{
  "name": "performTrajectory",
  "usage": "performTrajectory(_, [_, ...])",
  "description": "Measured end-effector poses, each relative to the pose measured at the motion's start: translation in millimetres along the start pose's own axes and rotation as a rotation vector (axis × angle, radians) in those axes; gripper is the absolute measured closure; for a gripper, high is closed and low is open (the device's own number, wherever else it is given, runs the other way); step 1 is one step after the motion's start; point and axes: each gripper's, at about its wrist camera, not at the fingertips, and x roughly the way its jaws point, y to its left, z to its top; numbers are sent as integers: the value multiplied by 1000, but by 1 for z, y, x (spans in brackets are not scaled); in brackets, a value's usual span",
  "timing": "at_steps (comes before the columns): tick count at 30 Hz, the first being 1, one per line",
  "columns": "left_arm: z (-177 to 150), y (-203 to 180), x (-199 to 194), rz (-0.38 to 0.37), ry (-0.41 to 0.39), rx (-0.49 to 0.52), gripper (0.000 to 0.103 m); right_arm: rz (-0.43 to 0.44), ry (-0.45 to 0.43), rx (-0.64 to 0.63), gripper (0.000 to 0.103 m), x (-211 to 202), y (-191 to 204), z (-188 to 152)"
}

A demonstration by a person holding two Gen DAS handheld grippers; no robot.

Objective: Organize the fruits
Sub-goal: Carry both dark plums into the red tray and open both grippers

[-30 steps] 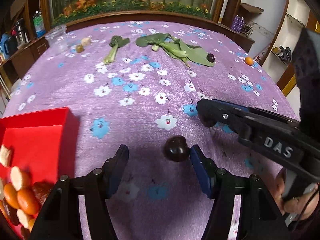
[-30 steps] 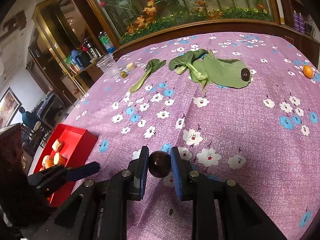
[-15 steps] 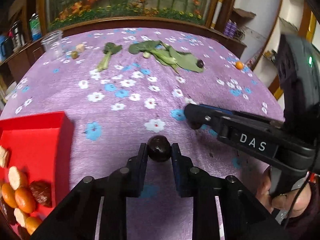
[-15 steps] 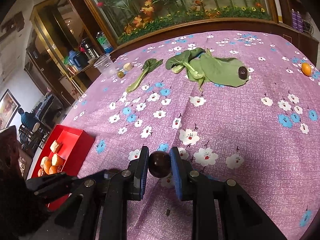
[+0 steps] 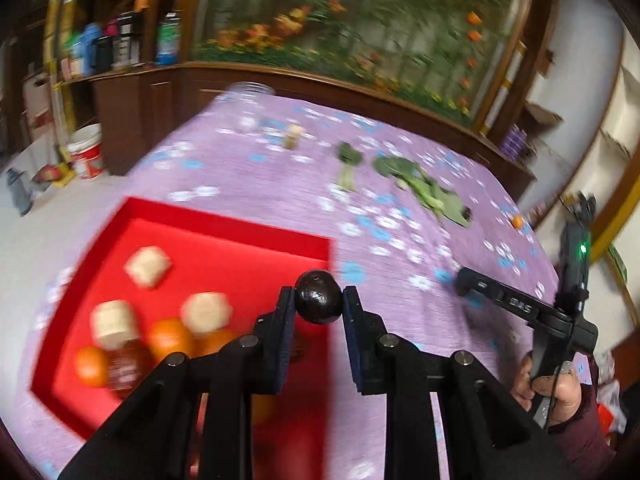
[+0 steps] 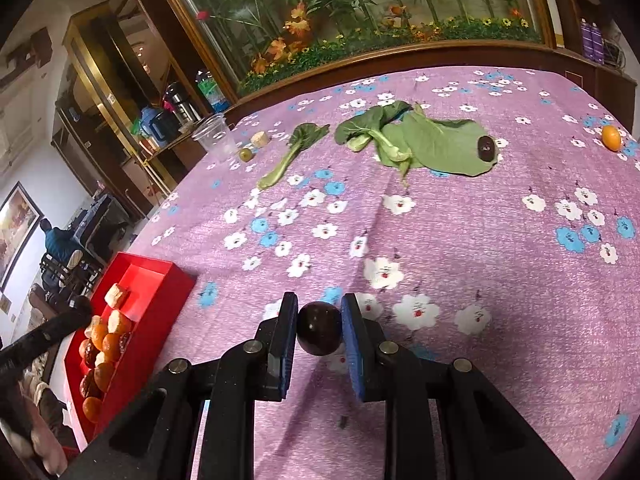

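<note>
Left gripper (image 5: 319, 304) pinches a dark round fruit (image 5: 318, 297) between both pads, held above the near right corner of the red tray (image 5: 224, 226); the fruit overlaps the tray's right wall in this view. Right gripper (image 6: 319, 330) likewise pinches a second dark fruit (image 6: 319, 333), low over the purple flowered tablecloth (image 6: 460, 216), with open cloth ahead up to the green leaves (image 6: 432, 146). Tray sits at the table's left edge (image 6: 132, 304), holding orange and pale pieces; the left view is motion-blurred, so their count is unclear. Left view alone shows the right hand (image 5: 554, 390) gripping its tool handle. Right view alone clearly shows a third dark fruit (image 6: 486, 148) on a leaf, a small orange fruit (image 6: 611, 137) near the right edge, and a plastic cup (image 6: 214, 136).
</note>
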Motion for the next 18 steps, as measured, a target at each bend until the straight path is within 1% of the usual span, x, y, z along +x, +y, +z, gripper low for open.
performTrajectory(3, [-1,31,-13,33,-23,-51,80,9,1,-21,79,-5,17,0])
performTrajectory(5, [-2,56,-21,53,-39,-95,80,61,13,-18,79,-8,35,1])
performTrajectory(9, [-7,86,-24,70,-47,-157,80,172,62,-40,78,-2,79,4])
performTrajectory(12, [-11,99,-21,70,-38,-180,80,227,109,-59,78,9,111,1])
performTrajectory(15, [-11,106,-17,71,-28,-182,80,268,150,-62,78,23,134,0])
performTrajectory(18, [-9,110,-9,79,-9,-175,80,281,178,-83,78,36,157,-1])
